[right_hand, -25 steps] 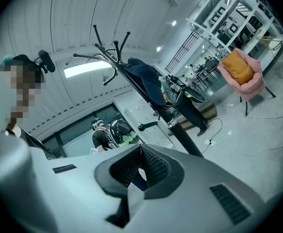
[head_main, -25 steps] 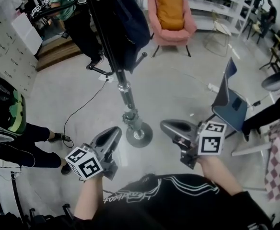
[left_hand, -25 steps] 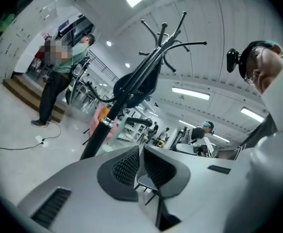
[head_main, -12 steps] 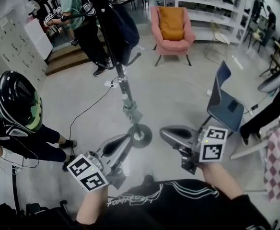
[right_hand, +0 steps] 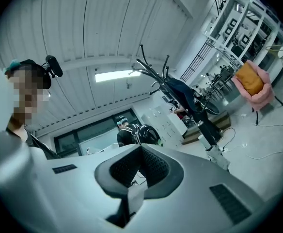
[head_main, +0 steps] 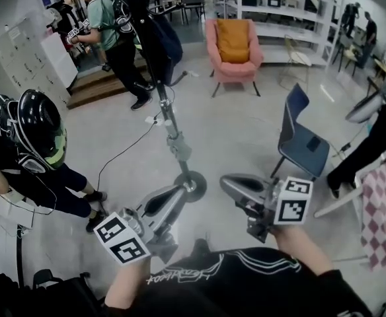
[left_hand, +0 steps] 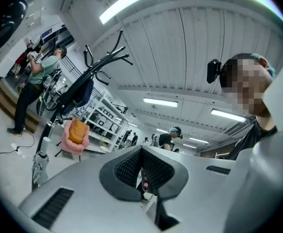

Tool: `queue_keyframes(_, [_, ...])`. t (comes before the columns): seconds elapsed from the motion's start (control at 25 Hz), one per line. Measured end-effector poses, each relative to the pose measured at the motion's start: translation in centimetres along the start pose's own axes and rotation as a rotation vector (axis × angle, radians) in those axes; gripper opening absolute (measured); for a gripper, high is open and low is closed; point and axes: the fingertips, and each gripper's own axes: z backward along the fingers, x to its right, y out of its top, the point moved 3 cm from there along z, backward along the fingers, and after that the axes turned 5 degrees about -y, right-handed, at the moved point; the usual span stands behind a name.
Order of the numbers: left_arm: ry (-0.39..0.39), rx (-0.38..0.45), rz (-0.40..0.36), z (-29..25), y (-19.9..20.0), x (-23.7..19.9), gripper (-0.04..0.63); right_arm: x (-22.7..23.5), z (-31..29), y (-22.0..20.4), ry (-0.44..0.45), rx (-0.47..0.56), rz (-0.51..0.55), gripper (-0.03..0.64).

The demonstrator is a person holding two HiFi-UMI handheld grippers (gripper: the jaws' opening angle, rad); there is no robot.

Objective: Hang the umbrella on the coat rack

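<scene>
Since a second earlier the head view had tipped up to take in more of the room, and the helmeted person (head_main: 38, 134) at the left edge had come further into frame.

From the head view, the left gripper (head_main: 178, 191) and the right gripper (head_main: 227, 182) were held out side by side above the floor, both pointing toward the round base of the coat rack (head_main: 168, 121) and touching nothing. Each showed as a single closed wedge. The umbrella (head_main: 161, 45) hung high on the rack, right against the pole: a dark navy, loosely furled bundle of fabric, with a slim curved end poking out below it. A pink armchair (head_main: 232, 41) stood behind the rack and a blue chair (head_main: 300, 137) to the right.

Along the left gripper (left_hand: 141, 164) its ribbed pads were pressed together with nothing caught between them. The coat rack (left_hand: 59, 115) leaned across the left of this view, hooks spread at the top, and the umbrella (left_hand: 81, 92) drooped from its upper part as a dark blue, limp shape.

Along the right gripper (right_hand: 141, 161) the pads likewise met and pinched nothing. The coat rack (right_hand: 153, 72) rose beyond them, and the umbrella (right_hand: 182, 91) draped just under the hooks, navy and folded.
</scene>
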Motion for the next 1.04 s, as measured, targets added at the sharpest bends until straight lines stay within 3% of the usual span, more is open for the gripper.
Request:
queue_keyframes(0.12, [-0.009, 0.021, -0.008, 0.1, 0.3, 1.3, -0.002, -1.6, 0.8, -0.1, 0.010, -0.006, 0.030, 0.011])
queue_keyframes(0.32, [-0.011, -0.008, -0.090, 0.0, -0.1, 3.1, -0.002, -3.6, 2.4, 0.0, 0.033, -0.001, 0.054, 0.012])
queue_keyframes(0.6, [-0.053, -0.004, -0.074, -0.7, -0.5, 5.2, -0.002, -5.2, 4.0, -0.3, 0.049, 0.000, 0.078, 0.012])
queue_keyframes(1.04, [-0.044, 0.021, -0.110, -1.0, -0.1, 7.4, -0.002, -6.5, 5.9, 0.4, 0.056, 0.009, 0.108, 0.012])
